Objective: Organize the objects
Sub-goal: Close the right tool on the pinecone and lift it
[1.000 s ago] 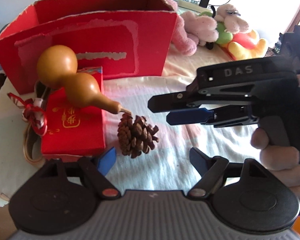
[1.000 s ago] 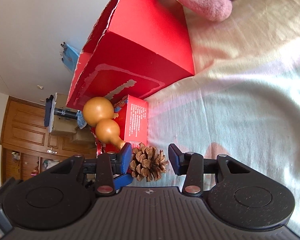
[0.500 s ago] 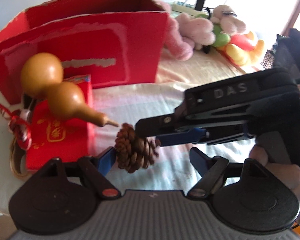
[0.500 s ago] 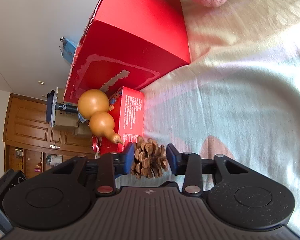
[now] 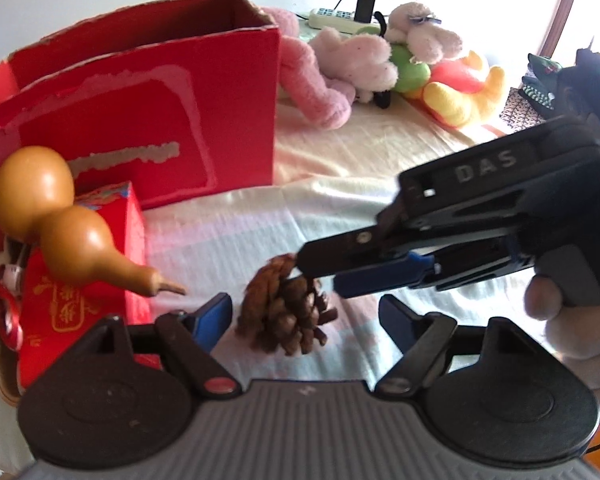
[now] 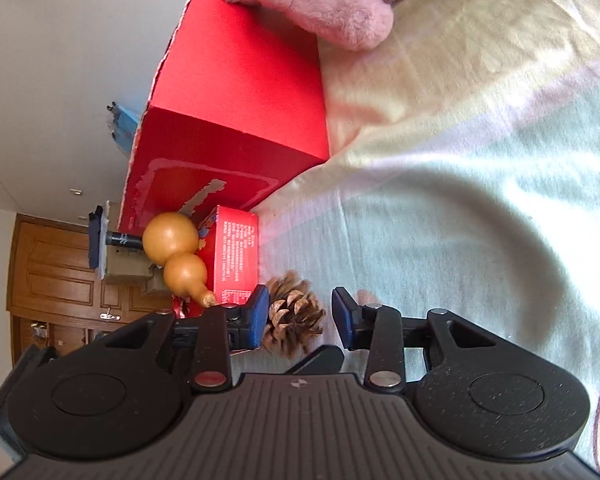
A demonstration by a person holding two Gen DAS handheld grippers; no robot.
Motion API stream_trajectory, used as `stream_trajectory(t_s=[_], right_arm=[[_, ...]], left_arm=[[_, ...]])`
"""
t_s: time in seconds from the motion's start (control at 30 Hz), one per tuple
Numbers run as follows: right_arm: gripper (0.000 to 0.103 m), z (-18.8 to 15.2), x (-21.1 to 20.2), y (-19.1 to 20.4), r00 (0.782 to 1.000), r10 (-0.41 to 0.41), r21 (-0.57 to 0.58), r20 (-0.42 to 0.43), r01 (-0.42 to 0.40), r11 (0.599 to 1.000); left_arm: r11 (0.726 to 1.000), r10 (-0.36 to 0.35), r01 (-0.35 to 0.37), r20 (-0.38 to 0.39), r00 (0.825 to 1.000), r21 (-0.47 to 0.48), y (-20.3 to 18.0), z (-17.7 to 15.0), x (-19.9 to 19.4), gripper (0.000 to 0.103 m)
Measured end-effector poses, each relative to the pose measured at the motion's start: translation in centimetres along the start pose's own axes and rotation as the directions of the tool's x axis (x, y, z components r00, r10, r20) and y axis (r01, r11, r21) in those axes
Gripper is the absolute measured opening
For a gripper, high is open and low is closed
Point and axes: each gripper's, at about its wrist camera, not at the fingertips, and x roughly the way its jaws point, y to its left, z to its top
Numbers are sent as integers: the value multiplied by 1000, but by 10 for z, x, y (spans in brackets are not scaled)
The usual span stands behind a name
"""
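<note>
Pine cone (image 5: 286, 308) on the pale bedsheet (image 5: 380, 184), between the spread jaws of the right gripper (image 6: 300, 316), left pad touching it, right pad apart. Left gripper (image 5: 304, 320), jaws open, straddles the cone. Left: gourd (image 5: 66, 224) atop small red box (image 5: 72, 300); beyond, large red box (image 5: 148, 120).

I take this for a home bedroom: ahead of my grippers lies a pastel bedsheet (image 5: 340, 184), with plush toys (image 5: 380, 60) beyond and a power strip (image 5: 332, 16) behind them. Left of my right gripper stands a wooden wardrobe (image 6: 52, 276).
</note>
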Motion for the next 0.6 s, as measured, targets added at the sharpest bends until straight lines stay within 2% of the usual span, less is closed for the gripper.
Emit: stream_trajectory(t_s=[0.1, 0.17, 0.37, 0.6], right_arm=[[39, 0, 4, 2, 999, 26, -10, -24, -26, 1000], [41, 0, 8, 3, 999, 36, -14, -30, -36, 999], [47, 3, 16, 2, 996, 72, 8, -44, -71, 997], [46, 5, 21, -2, 994, 97, 26, -51, -96, 995]], left_arm=[[1000, -2, 1, -8, 1000, -9, 7, -2, -3, 81], [1000, -7, 7, -17, 1000, -23, 10, -4, -3, 75], [999, -19, 18, -30, 999, -47, 15, 0, 5, 74], [999, -24, 23, -33, 999, -42, 15, 1, 7, 71]])
